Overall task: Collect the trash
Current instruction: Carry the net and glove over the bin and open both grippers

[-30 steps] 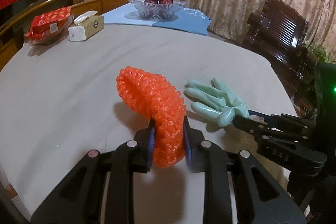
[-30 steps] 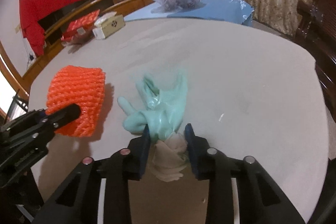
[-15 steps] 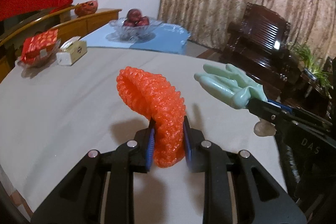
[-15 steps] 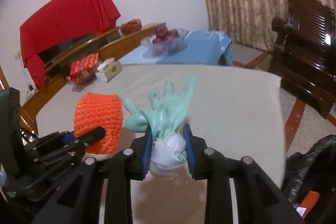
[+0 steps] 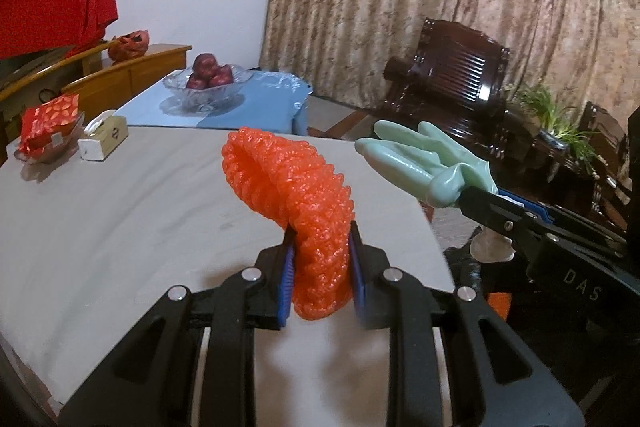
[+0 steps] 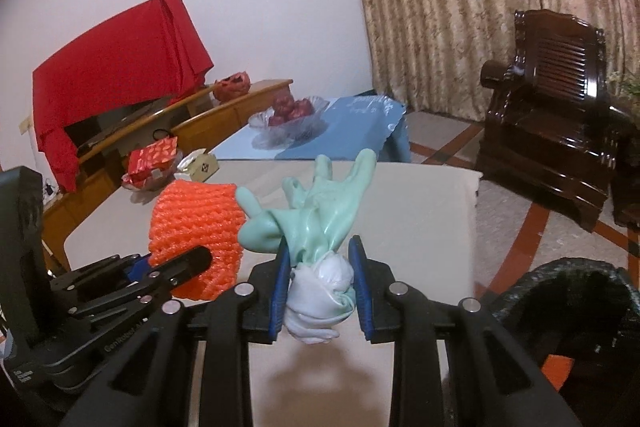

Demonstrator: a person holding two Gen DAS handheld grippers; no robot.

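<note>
We cannot see the hands that carry the two tools in either view, and the lower ends of both gripper bodies run off the bottom of the frame. At the lower right of the right wrist view a dark round bin (image 6: 568,299) lined with a black bag is cut by the frame edge, its inside too dark to read; in the left wrist view only a sliver of something dark and orange shows below the other tool at the right, and we cannot say what it is. The left gripper (image 5: 320,275) is clamped on the orange foam net (image 5: 296,187), its blue pads pressing the lower end while the open mouth of the net arches up and to the left, clear of the grey table (image 5: 120,211). The right gripper (image 6: 320,283) holds the pale green rubber glove (image 6: 316,211) by its bunched whitish cuff — the fingers splay upward past the fingertips, above the table's near part. The glove's cuff hangs a little below the pads. In the right wrist view the net sits just left of the glove, their edges overlapping in the picture — whether they touch we cannot tell.
</note>
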